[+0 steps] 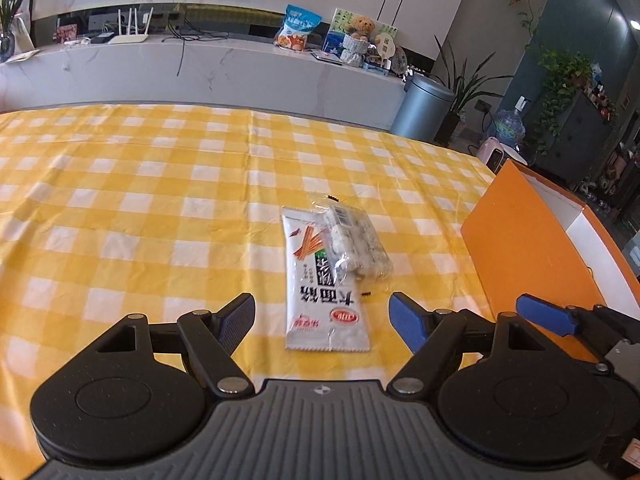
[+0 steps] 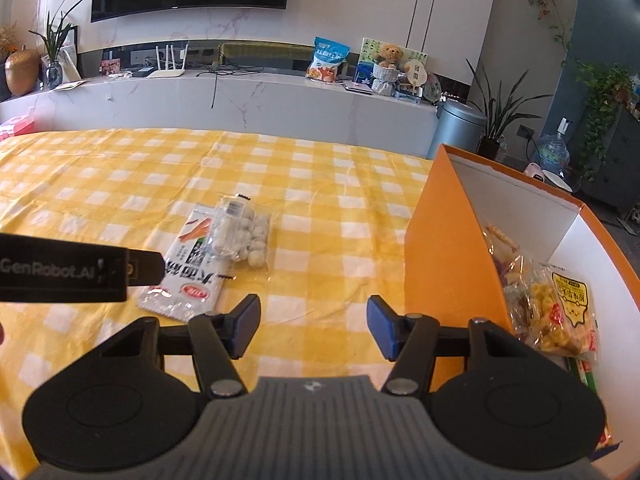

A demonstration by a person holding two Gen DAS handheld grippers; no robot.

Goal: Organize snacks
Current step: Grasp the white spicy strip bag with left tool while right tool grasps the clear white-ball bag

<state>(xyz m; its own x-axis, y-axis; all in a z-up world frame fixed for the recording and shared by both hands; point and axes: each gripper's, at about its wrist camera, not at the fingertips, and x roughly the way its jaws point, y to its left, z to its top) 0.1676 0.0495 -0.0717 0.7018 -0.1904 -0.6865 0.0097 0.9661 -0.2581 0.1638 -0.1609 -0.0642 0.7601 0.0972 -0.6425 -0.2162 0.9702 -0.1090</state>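
L gripper point(image 1: 322, 320) jaws wide apart, empty, low over the tablecloth point(image 1: 140, 200), level. R gripper point(image 2: 313, 326) likewise spread, empty, just beside it, over same tablecloth, fingers fwd.

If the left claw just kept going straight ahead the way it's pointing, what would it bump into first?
Most likely the white snack packet, which lies flat on the yellow checked tablecloth between the open left gripper fingers. The clear bag of white candies rests partly on it, just beyond. Height above the cloth is unclear.
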